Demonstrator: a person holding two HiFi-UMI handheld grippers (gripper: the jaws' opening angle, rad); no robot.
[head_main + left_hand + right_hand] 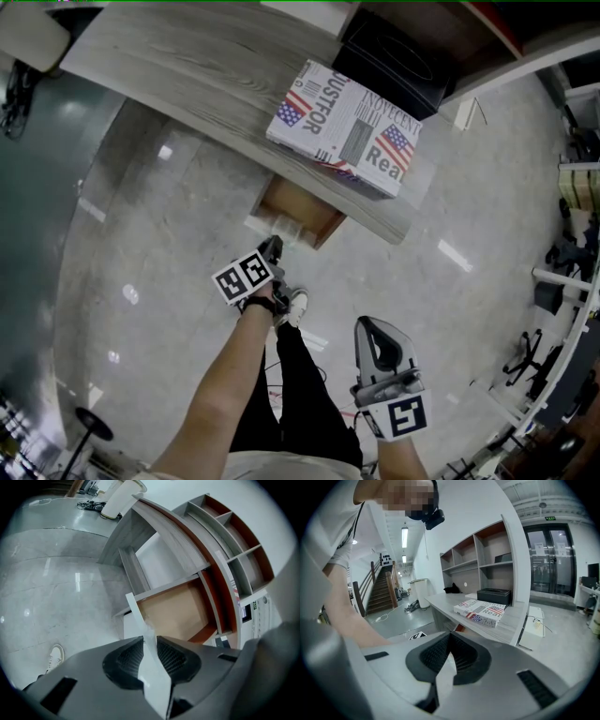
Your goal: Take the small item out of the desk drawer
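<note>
White flat strip [155,679], left claw [150,638], wooden drawer [180,613]

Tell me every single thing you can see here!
desk: one, grey wood, top of the head view
drawer: one, brown inside, pulled open under the desk
printed box: one, white with flags and letters, on the desk
black box: one, black, on the desk behind the printed box
shelves: one unit, grey and brown, behind the desk
white card: one, white, pinched in the left tool
floor: one, shiny grey, all around
shoe: one, white, on the floor near the drawer
left tool: one, grey, shut on the white card, at the drawer
right tool: one, grey, shut, empty, held back from the desk
arm: one, bare, holding the left tool
</note>
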